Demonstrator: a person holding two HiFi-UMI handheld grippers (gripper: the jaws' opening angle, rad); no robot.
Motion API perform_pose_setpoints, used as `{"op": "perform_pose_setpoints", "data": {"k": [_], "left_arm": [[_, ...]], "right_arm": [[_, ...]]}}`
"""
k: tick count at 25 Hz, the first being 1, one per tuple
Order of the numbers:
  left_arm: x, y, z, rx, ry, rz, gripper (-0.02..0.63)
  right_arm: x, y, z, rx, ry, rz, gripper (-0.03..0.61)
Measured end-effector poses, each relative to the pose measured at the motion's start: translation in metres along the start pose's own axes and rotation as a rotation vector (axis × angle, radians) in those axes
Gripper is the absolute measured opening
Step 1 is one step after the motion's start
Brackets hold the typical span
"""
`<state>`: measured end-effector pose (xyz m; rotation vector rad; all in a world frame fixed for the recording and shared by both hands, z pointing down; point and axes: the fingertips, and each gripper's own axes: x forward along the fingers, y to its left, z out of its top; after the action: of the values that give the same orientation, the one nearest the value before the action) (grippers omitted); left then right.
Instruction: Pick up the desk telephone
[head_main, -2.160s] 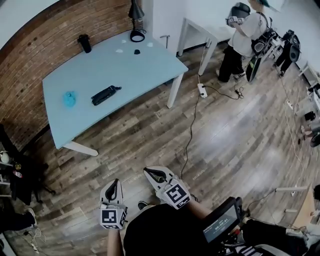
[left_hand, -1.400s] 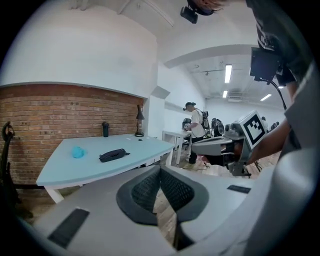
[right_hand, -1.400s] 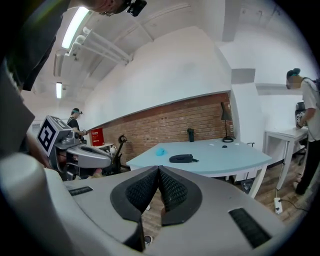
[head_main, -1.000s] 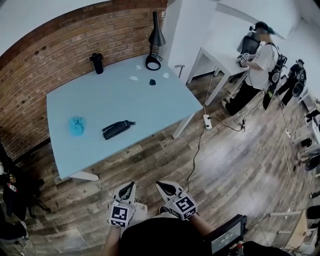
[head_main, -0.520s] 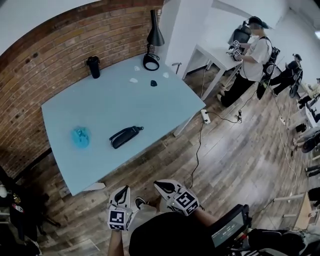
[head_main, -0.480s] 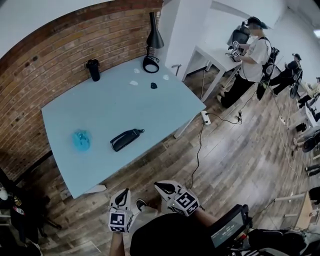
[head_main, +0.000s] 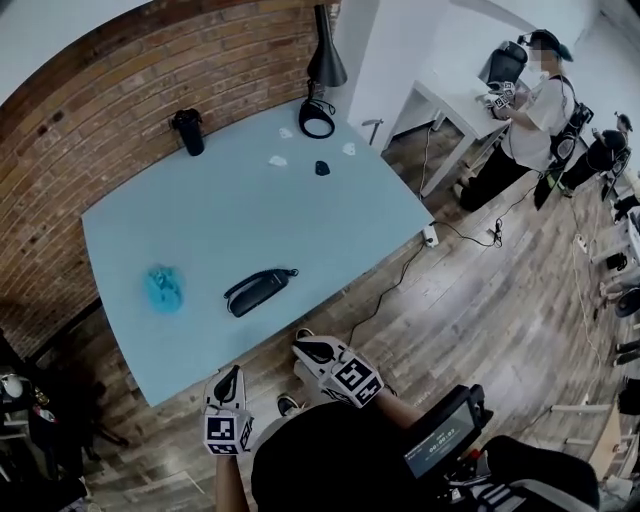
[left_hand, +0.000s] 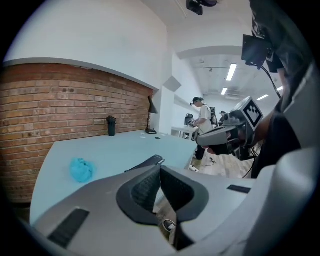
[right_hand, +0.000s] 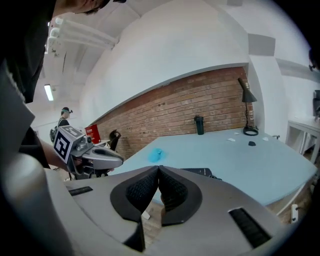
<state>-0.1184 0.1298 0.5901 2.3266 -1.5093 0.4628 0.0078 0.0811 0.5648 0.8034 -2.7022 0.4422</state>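
Note:
The black desk telephone (head_main: 258, 291) lies flat on the light blue table (head_main: 300, 220), near its front edge. It also shows in the left gripper view as the telephone (left_hand: 150, 162) and in the right gripper view as the telephone (right_hand: 198, 172). My left gripper (head_main: 228, 376) hangs over the floor just short of the table's front edge, shut and empty. My right gripper (head_main: 301, 348) is at the table's edge, to the right of the telephone and short of it, also shut with nothing held. In their own views the left gripper (left_hand: 160, 167) and the right gripper (right_hand: 159, 169) show their pads pressed together.
A crumpled blue thing (head_main: 163, 286) lies left of the telephone. A black bottle (head_main: 188, 131), a black desk lamp (head_main: 320, 70) and a small dark object (head_main: 322, 167) stand at the table's far side. A cable (head_main: 385, 290) runs over the wooden floor. A person (head_main: 535, 100) stands at a white table.
Both grippers have come closer to the table's front edge and the telephone, which now lies nearer in the head view. Their jaws have stayed shut.

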Motion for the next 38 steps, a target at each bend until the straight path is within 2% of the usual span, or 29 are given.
{"op": "perform_pose_setpoints", "data": {"k": [3, 7, 10, 12, 15, 17, 20, 22, 23, 28, 32, 33, 35, 37, 38], "left_arm": [[0.030, 0.010, 0.023, -0.003, 0.012, 0.033, 0.017], [0.073, 0.016, 0.043, 0.069, 0.048, 0.014, 0.017], [0.096, 0.018, 0.040, 0.128, 0.098, -0.018, 0.021], [0.110, 0.023, 0.035, 0.177, 0.145, -0.045, 0.073], [0.125, 0.035, 0.024, 0.232, 0.204, -0.080, 0.106], [0.136, 0.043, 0.015, 0.266, 0.242, -0.112, 0.122], [0.152, 0.051, 0.003, 0.328, 0.304, -0.176, 0.126], [0.156, 0.051, -0.008, 0.354, 0.344, -0.215, 0.191], [0.159, 0.052, -0.012, 0.364, 0.357, -0.230, 0.204], [0.171, 0.062, -0.023, 0.383, 0.410, -0.283, 0.222], [0.178, 0.070, -0.033, 0.385, 0.457, -0.291, 0.275], [0.180, 0.072, -0.034, 0.382, 0.466, -0.295, 0.299], [0.183, 0.072, -0.036, 0.380, 0.487, -0.313, 0.301], [0.185, 0.069, -0.041, 0.385, 0.515, -0.335, 0.302], [0.186, 0.068, -0.044, 0.386, 0.531, -0.343, 0.329]], "right_arm": [[0.024, -0.032, 0.018, -0.024, 0.012, 0.050, 0.011], [0.040, -0.073, 0.029, -0.090, 0.036, 0.098, 0.012], [0.049, -0.103, 0.022, -0.155, 0.081, 0.132, 0.014], [0.059, -0.121, 0.015, -0.226, 0.131, 0.155, 0.024], [0.074, -0.138, 0.007, -0.303, 0.197, 0.175, 0.073], [0.084, -0.144, 0.003, -0.367, 0.238, 0.190, 0.091], [0.100, -0.145, -0.009, -0.526, 0.332, 0.241, 0.106], [0.105, -0.138, -0.021, -0.620, 0.390, 0.291, 0.118], [0.107, -0.136, -0.026, -0.651, 0.416, 0.316, 0.124], [0.123, -0.138, -0.043, -0.729, 0.531, 0.406, 0.187], [0.133, -0.143, -0.053, -0.810, 0.599, 0.439, 0.222], [0.136, -0.145, -0.055, -0.820, 0.613, 0.447, 0.228], [0.142, -0.149, -0.060, -0.823, 0.647, 0.458, 0.245], [0.145, -0.152, -0.066, -0.816, 0.681, 0.473, 0.290], [0.146, -0.153, -0.069, -0.814, 0.696, 0.483, 0.305]]}}
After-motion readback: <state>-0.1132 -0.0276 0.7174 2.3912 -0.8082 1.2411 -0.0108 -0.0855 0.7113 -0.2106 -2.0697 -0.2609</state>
